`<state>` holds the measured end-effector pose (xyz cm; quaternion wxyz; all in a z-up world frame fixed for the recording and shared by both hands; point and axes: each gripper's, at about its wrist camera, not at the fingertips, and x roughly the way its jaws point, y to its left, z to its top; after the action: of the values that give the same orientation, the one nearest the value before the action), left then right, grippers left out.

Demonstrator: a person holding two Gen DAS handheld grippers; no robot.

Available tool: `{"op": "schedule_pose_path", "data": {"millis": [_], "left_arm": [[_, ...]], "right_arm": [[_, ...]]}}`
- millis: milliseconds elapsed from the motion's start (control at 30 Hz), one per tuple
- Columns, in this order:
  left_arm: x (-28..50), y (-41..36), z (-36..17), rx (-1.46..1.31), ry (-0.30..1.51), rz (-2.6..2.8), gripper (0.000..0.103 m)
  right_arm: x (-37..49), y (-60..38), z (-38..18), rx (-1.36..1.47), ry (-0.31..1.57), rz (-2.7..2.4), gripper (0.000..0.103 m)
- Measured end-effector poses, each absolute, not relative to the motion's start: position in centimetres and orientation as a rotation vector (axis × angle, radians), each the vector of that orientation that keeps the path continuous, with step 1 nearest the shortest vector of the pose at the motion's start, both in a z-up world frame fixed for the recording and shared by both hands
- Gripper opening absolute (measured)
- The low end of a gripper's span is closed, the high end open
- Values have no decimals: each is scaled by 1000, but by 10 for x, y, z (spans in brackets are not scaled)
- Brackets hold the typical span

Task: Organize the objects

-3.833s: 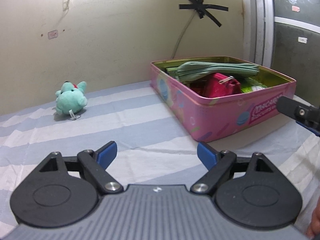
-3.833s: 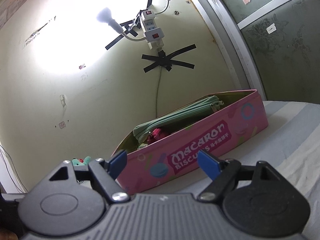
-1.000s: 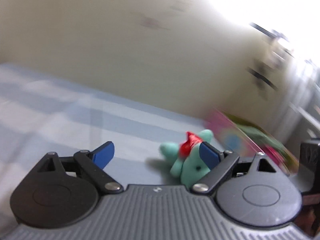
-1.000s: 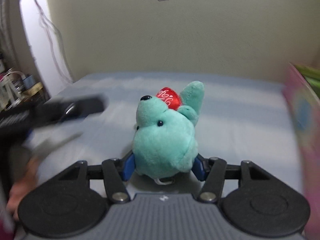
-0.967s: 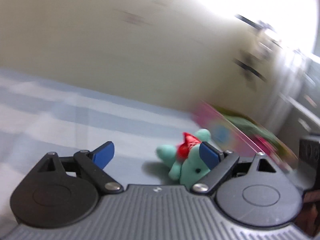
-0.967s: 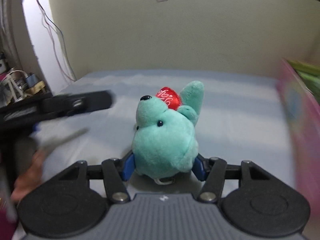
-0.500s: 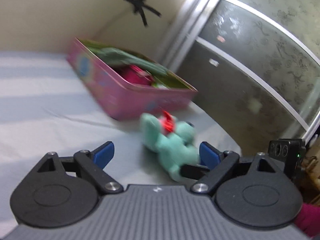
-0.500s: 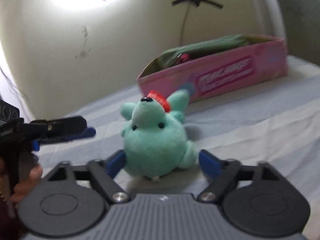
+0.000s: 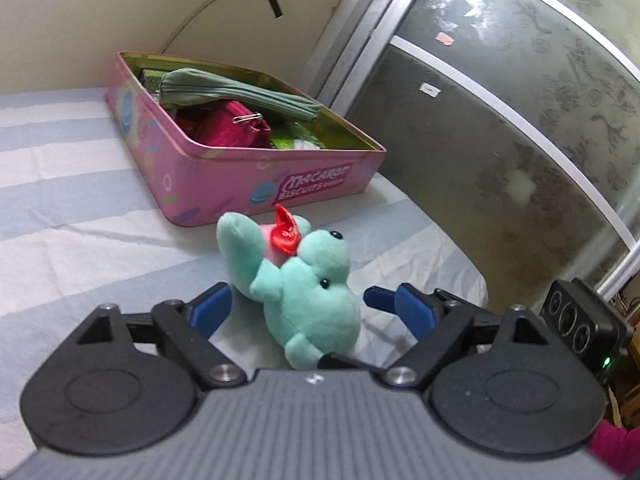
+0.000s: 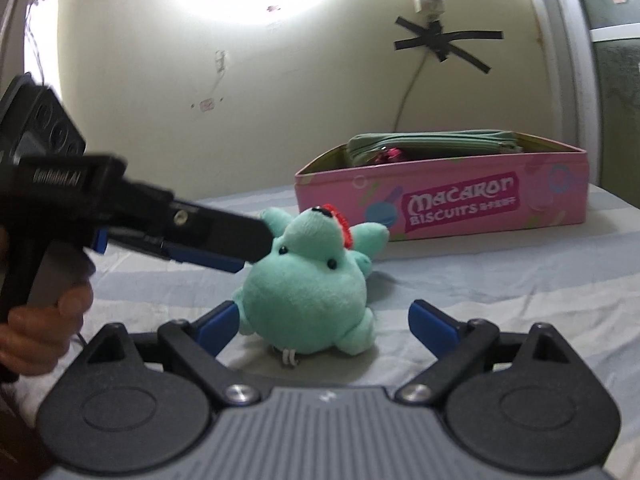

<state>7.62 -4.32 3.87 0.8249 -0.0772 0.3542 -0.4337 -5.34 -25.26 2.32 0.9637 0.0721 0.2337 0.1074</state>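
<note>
- Left wrist view: the left gripper (image 9: 310, 308) has its blue pads spread, and its jaws have just been closing in a little around the teal plush toy (image 9: 304, 280), which lies between them on the striped bedsheet (image 9: 60, 216). Neither pad presses on the plush, so it is released, not grasped.
- The plush sits in the lower middle of the frame, a red bow (image 9: 285, 231) on its head, just in front of the pink Macaron Biscuits tin (image 9: 256, 184).
- The tin, in the upper middle, holds a green zip pouch (image 9: 240, 94) lying over a magenta purse (image 9: 224, 126).
- At the right edge, part of the right gripper (image 9: 384, 298) pokes in beside the plush.
- Right wrist view: the right gripper (image 10: 324, 322) stands wide apart, its jaws having just been opening; the plush (image 10: 308, 284) lies between the pads, near the left one, with a clear gap to the right one.
- The left gripper (image 10: 224, 246) reaches in from the left edge, held by a hand (image 10: 44, 320); its tip meets the side of the plush's head.
- The tin (image 10: 460, 208) stands in the right middle, behind the plush and apart from it.
</note>
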Motion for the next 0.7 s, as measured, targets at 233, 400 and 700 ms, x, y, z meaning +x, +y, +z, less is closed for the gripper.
{"op": "schedule_pose_path", "data": {"millis": [233,400,700], "left_arm": [[83,-67,28,-118,811,-913,59],[80,-73,55,-124,717,-939,59],[143,-139,111,-66,577,-926,61]], "right_arm": [[-31,-250,17,156,560,326,66],[-40,-251,33,125,442,302,63],[13,-290,82,49,245,163,64]]}}
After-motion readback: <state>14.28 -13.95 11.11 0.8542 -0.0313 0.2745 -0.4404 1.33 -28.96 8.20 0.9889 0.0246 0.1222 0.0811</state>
